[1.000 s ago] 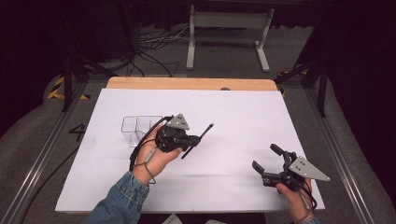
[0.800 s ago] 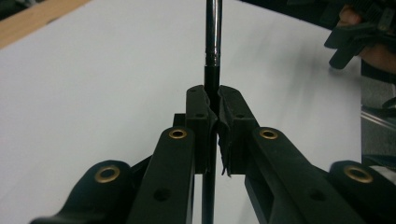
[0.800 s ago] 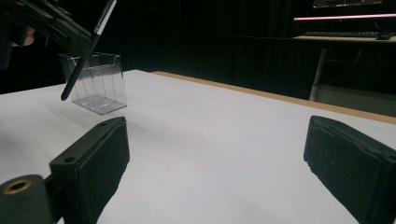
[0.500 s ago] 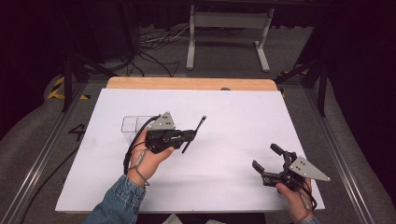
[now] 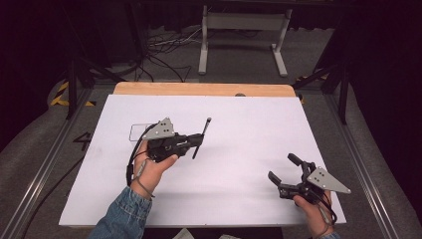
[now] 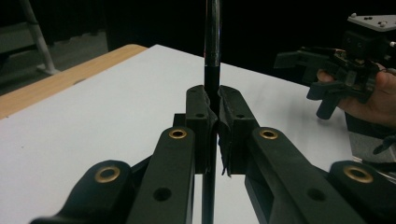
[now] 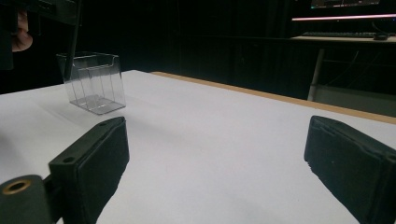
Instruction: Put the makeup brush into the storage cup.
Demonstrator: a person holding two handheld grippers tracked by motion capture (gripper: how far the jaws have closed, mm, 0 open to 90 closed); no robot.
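My left gripper (image 5: 194,142) is held above the white table (image 5: 249,129), left of centre, shut on a thin black pen (image 5: 201,135). In the left gripper view the pen (image 6: 212,37) stands up between the closed pads (image 6: 198,105). A clear plastic box (image 5: 137,130) sits just left of that hand, partly hidden behind the gripper. The right gripper view has the box (image 7: 93,81) upright at the far left. My right gripper (image 5: 282,168) rests near the table's front right corner, jaws wide apart with nothing between them (image 7: 217,154).
A wooden strip (image 5: 199,88) runs along the table's far edge. Beyond it a grey metal stand (image 5: 244,30) and cables lie on the floor. The other hand and its gripper (image 6: 336,65) appear at the right of the left gripper view.
My left hand has carried the pen leftward, so the gripper now covers more of the clear box. The right gripper has stayed put.
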